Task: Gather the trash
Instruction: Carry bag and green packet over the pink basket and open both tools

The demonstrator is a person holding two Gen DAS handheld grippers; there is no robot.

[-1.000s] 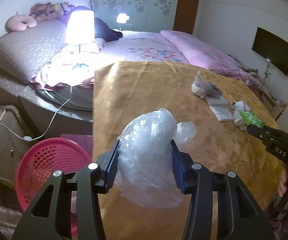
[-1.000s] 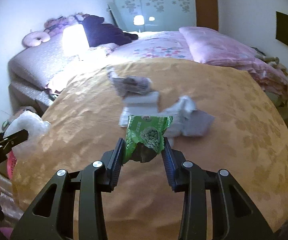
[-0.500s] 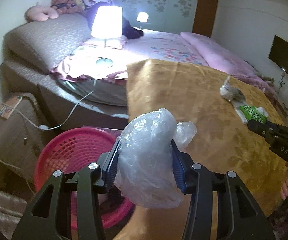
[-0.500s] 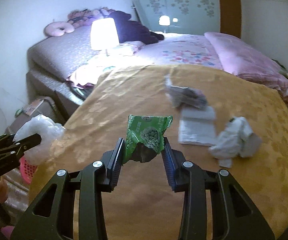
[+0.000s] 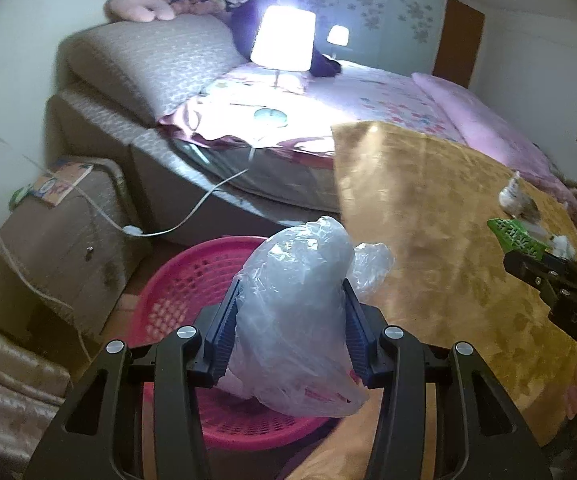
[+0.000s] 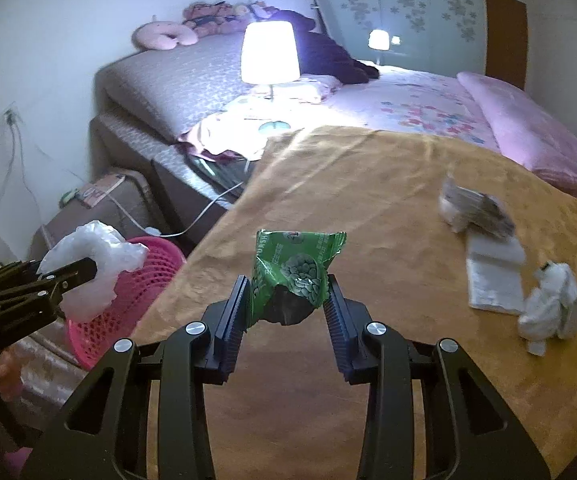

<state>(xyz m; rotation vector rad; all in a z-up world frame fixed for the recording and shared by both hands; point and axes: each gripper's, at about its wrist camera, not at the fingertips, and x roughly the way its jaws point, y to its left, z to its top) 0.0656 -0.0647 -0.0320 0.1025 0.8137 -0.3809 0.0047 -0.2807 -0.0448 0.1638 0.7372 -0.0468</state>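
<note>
Two hand-held grippers are in my hands, each clamped on a piece of trash. My left hand-held gripper point(image 5: 290, 328) has its blue ribbed pads pressed against both sides of a crumpled clear plastic bag point(image 5: 296, 320), which bulges up and out between them. In the left wrist view this bag hangs directly over a pink mesh basket point(image 5: 192, 280) that stands on the floor, at the 7 o'clock side of the frame's centre, just beside the edge of the surface draped in a gold patterned cloth point(image 5: 428, 208).

My right hand-held gripper point(image 6: 286, 304) is closed on a green snack wrapper point(image 6: 294, 268), printed with a picture of green beans; the wrapper stands up from between the pads. It is held above the gold cloth, with the basket at about 9 o'clock in the right wrist view, where the left hand-held gripper and its bag also show.

More trash lies on the cloth at about 3 o'clock in the right wrist view: a grey crumpled packet point(image 6: 474, 210), a flat white paper point(image 6: 494, 276) touching it, and a wadded white tissue point(image 6: 552, 304) just beside the paper.

Behind, a lit lamp point(image 6: 269, 54) stands on a bed point(image 6: 416, 104) with pink floral bedding.
</note>
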